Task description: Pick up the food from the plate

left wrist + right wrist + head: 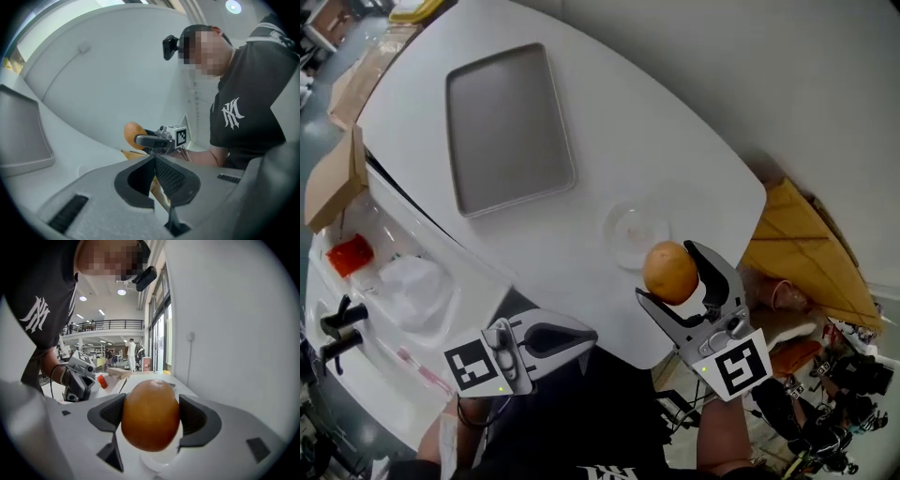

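Observation:
A round orange-brown piece of food point(668, 272) sits between the pads of my right gripper point(667, 274), which is shut on it and holds it in the air near the table's front edge. In the right gripper view the food point(151, 414) fills the gap between both pads, with the small clear plate point(157, 464) below it. The plate point(634, 228) lies bare on the white table point(609, 122). My left gripper point(586, 337) hovers at the lower left, jaws together with nothing in them. Its own view shows the closed pads point(169, 178) and the food point(131, 134) beyond.
A grey rectangular tray point(508, 127) lies on the table at the back left. Left of the table are a cardboard box point(336, 178), a red object point(349, 253) and a clear plastic bag point(414, 286). A yellow board point(802, 248) leans at the right.

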A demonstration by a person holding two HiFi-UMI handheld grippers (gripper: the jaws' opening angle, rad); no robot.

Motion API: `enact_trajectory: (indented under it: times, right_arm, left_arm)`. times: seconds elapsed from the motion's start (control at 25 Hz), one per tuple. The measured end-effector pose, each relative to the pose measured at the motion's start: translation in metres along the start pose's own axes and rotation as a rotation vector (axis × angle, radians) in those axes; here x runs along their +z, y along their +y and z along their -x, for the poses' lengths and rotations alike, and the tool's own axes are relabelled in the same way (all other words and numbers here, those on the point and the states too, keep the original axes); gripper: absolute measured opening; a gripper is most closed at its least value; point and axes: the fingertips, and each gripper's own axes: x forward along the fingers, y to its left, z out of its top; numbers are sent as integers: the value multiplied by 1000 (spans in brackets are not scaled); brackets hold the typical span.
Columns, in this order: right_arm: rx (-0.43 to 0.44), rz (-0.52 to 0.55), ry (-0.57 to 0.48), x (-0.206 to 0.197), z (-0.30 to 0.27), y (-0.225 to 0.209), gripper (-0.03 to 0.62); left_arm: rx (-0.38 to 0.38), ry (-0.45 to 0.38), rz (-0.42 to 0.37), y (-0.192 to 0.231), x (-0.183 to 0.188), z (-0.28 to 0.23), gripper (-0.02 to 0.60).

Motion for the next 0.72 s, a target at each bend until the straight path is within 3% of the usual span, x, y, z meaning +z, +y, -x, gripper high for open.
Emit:
enact_trajectory:
  times: [0.16, 0.28, 0.4, 0.52, 0.72]
  right_arm:
    - [-107, 86, -87, 62, 57, 11, 353]
    - [-142, 93, -149, 85, 117, 31, 353]
    - [-130, -28, -276, 89, 185, 48, 353]
    - [-111, -187, -439, 82, 261, 65, 353]
    - [-196, -221, -596, 61, 366, 96, 353]
  left_arm:
    - [-27, -57, -125, -26, 47, 11, 5]
    - [-27, -143, -144, -67, 65, 21, 5]
    - [-24, -176, -168, -118, 67, 18, 5]
    - [-18, -151, -242, -174, 56, 11, 5]
    - [-20, -103, -339, -255, 48, 5, 5]
